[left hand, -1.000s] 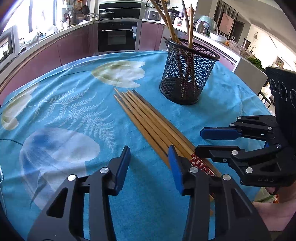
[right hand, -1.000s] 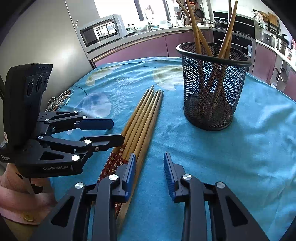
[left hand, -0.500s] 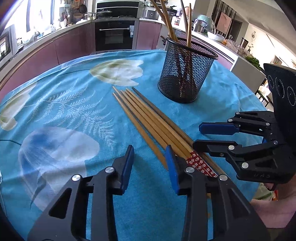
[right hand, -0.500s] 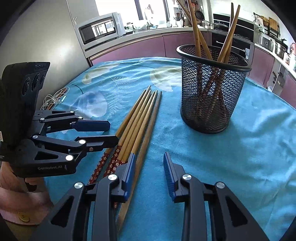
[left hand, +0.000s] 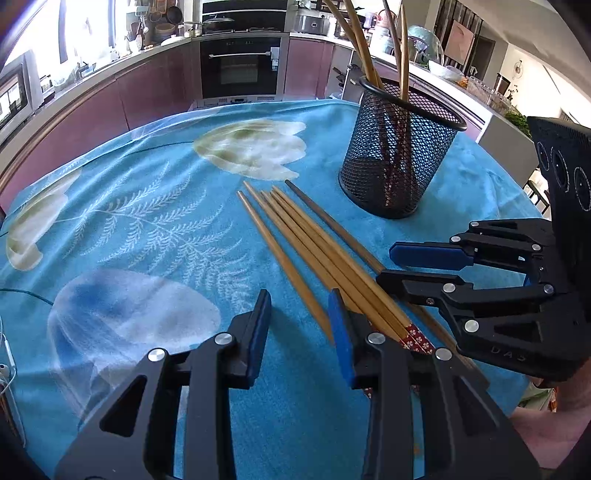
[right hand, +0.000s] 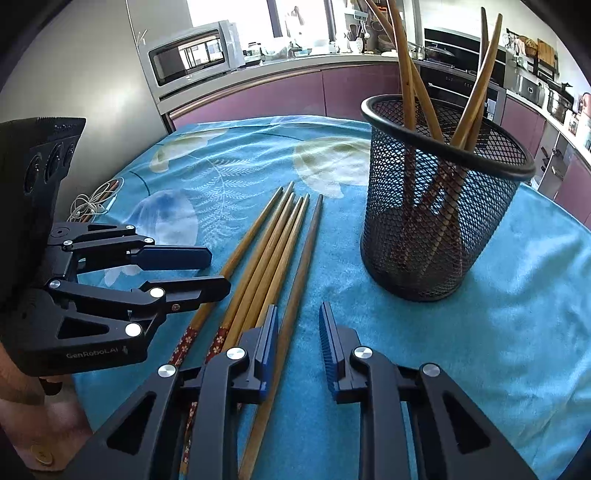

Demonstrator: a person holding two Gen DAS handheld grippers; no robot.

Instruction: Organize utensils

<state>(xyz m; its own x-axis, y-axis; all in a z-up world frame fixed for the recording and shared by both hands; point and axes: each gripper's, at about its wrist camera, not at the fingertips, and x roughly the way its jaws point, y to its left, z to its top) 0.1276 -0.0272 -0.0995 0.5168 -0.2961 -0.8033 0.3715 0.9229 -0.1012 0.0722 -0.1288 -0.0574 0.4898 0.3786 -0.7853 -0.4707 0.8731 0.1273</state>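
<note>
Black tool (right hand: 298, 343) frames — blue pads (right hand: 269, 347), silver screws (marked "GenRobot.AI").

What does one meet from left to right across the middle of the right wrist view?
left gripper → chopsticks on the cloth → black mesh holder → bare blue tablecloth.

This is a home kitchen. A built-in oven (left hand: 240, 70) sits in purple cabinets (left hand: 147, 92) far ahead of the tool, a microwave (right hand: 192, 57) stands on the counter (right hand: 280, 70), and pots (left hand: 310, 24) and dishes fill the worktop.
</note>
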